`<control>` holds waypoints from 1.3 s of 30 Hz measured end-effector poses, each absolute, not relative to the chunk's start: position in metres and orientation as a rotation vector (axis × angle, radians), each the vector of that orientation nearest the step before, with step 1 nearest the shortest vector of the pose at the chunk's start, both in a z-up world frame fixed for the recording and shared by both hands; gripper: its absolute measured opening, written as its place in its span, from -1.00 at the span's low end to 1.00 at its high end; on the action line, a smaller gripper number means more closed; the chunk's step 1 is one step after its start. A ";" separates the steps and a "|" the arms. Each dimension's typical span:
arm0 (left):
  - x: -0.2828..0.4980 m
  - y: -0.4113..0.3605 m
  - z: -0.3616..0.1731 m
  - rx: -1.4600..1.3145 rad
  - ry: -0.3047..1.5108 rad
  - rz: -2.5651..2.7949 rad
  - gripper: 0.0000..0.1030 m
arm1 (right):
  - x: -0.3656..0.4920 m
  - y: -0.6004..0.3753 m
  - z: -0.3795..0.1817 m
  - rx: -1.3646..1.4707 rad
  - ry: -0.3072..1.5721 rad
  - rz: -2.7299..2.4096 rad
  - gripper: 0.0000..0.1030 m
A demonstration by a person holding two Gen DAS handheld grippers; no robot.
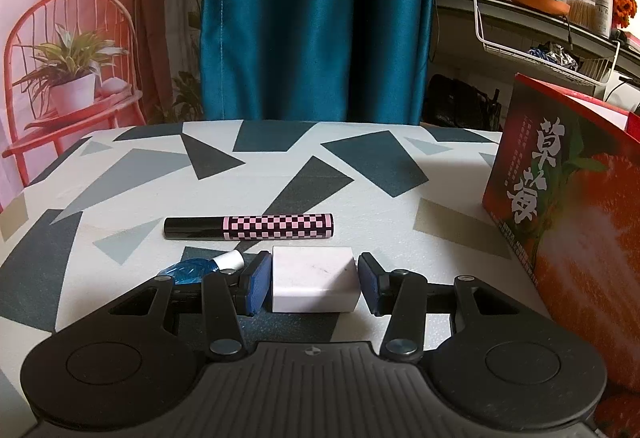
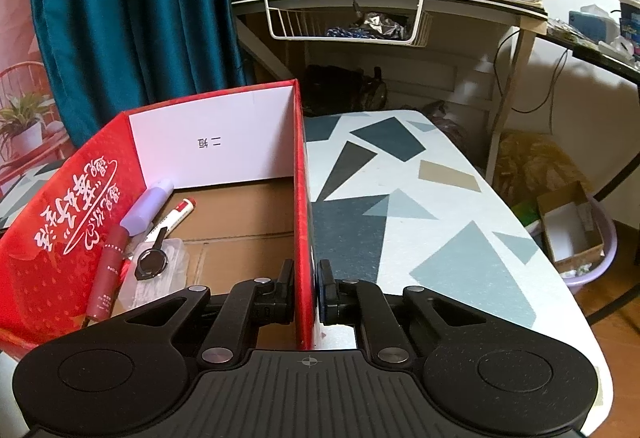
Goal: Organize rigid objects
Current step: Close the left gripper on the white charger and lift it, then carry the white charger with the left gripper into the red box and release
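The left gripper (image 1: 315, 280), jaws half open, straddles a white rigid block (image 1: 313, 279) on the counter (image 1: 120, 173); its left pad seems to touch, the right stands just clear, so a firm grip is probably next, then a lift toward the red cardboard box (image 2: 302, 197). The right gripper (image 2: 306, 290) is clamped on that box's side wall, steadying it. A checkered pink-and-black tube (image 1: 249, 232) lies beyond the block; teal curtains (image 1: 316, 17) hang behind the patterned counter.
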State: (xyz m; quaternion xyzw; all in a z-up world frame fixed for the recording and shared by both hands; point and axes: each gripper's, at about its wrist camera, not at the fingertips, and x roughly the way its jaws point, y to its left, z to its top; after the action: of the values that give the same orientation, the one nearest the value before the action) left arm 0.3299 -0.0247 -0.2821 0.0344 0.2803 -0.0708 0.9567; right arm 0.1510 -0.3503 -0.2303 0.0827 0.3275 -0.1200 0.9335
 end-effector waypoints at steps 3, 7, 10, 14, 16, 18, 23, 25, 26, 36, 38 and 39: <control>0.333 -0.027 -0.281 0.084 0.576 -0.137 -0.04 | 0.151 -0.350 -0.230 0.170 0.667 -0.250 -0.81; 0.330 -0.027 -0.279 0.107 0.582 -0.152 -0.04 | 0.151 -0.350 -0.230 0.174 0.666 -0.256 -0.81; 0.328 -0.025 -0.273 0.096 0.600 -0.198 -0.04 | 0.150 -0.350 -0.230 0.178 0.663 -0.258 -0.81; 0.327 -0.023 -0.253 0.049 0.599 -0.295 -0.04 | 0.150 -0.350 -0.230 0.180 0.661 -0.258 -0.81; 0.328 -0.019 -0.239 -0.021 0.592 -0.339 -0.04 | 0.150 -0.350 -0.230 0.182 0.662 -0.258 -0.80; 0.330 -0.020 -0.225 -0.088 0.595 -0.394 -0.04 | 0.150 -0.351 -0.230 0.185 0.662 -0.258 -0.80; 0.319 -0.054 -0.190 -0.051 0.520 -0.570 -0.04 | 0.150 -0.351 -0.230 0.187 0.660 -0.257 -0.80; 0.314 -0.071 -0.183 -0.034 0.506 -0.644 -0.04 | 0.150 -0.351 -0.231 0.188 0.660 -0.257 -0.80; 0.311 -0.081 -0.181 -0.018 0.497 -0.684 -0.04 | 0.150 -0.351 -0.230 0.187 0.659 -0.257 -0.80; 0.306 -0.140 -0.195 0.164 0.488 -0.833 -0.04 | 0.150 -0.351 -0.231 0.193 0.657 -0.253 -0.80; 0.307 -0.142 -0.196 0.203 0.484 -0.844 -0.04 | 0.150 -0.352 -0.232 0.196 0.655 -0.251 -0.80; 0.307 -0.146 -0.198 0.222 0.485 -0.847 -0.04 | 0.150 -0.352 -0.232 0.198 0.654 -0.251 -0.80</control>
State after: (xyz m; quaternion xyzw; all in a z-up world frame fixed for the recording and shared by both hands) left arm 0.3067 -0.1462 -0.1981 0.1064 0.2327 -0.4059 0.8774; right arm 0.1496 -0.3522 -0.2318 0.0966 0.3197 -0.1225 0.9346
